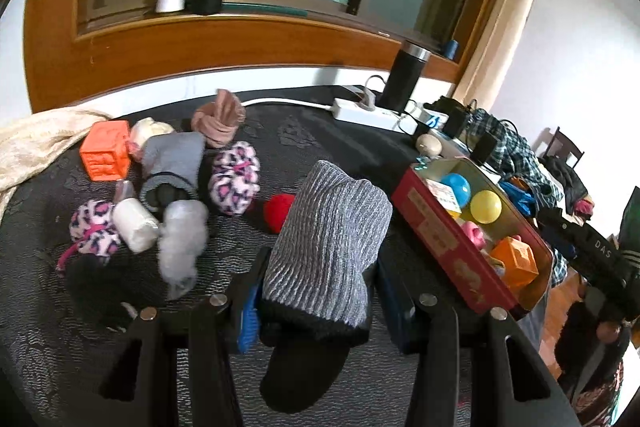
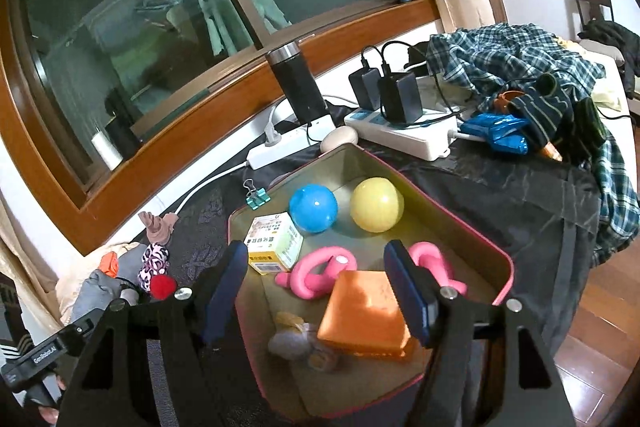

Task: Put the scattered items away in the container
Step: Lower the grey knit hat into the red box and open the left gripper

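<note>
My left gripper is shut on a rolled grey ribbed sock with a black cuff, held just above the dark tabletop, left of the red tin. Behind it lie a red pompom, leopard-print socks, a grey sock, a white roll and an orange block. My right gripper hangs open over the tin. An orange block lies in the tin under its fingers. The tin also holds a blue ball, yellow ball, small box and pink knot.
Two white power strips with chargers and a black flask stand behind the tin. A plaid shirt is piled at the right, where the table edge drops to a wooden floor. A teal binder clip lies by the tin's far corner.
</note>
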`<state>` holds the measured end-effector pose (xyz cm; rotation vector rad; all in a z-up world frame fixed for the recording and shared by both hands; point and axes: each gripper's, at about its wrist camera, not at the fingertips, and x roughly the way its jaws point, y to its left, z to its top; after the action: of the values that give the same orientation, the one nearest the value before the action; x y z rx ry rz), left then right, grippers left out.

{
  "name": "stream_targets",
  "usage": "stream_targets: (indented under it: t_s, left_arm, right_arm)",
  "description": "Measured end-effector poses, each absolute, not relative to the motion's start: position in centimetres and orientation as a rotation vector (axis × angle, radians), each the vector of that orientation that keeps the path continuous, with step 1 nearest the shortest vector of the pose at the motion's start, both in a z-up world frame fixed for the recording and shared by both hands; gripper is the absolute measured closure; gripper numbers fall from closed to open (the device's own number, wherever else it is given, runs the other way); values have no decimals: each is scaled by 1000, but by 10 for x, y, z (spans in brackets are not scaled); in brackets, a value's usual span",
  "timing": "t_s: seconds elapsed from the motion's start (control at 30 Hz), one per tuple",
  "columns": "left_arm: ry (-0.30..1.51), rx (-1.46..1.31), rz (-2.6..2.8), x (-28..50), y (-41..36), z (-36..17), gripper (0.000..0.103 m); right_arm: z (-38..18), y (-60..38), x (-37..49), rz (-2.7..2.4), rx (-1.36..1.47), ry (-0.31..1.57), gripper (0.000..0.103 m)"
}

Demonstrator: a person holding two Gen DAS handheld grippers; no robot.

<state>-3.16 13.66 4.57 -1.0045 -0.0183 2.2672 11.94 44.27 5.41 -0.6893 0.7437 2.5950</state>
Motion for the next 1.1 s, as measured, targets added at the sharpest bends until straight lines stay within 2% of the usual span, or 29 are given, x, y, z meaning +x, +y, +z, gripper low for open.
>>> stream_targets:
  t_s: [0.3,0.77,0.8,0.83,0.87,0.9,0.93,1.1]
  left_arm:
    - [60,-975,2189,-13,192,55,52]
    - [156,-886,2017,-3,331,77,51]
    - [159,-878,2013,-6,341,77,49]
    - [162,-871,2008,-8,350,78,41]
    - [157,-860,2013,-12,356,77,26]
    - [152,-849,2018,-16,361,77,19]
    - [147,-839,2023,-20,367,76,15]
    - [113,-876,2040,-31,356,69,15]
  right_arm:
    - [57,465,139,2571,-627,791,29]
    - [61,498,164,2531,-545,828,29]
    - [59,499,164,2529,-549,831,29]
    - [58,500,164,2526,-554,834,29]
    - [57,502,164,2524,-558,837,29]
    - [56,502,164,2523,-564,836,29]
    - [55,502,164,2524,-569,833,29]
    - [51,500,163,2524,-577,814,29]
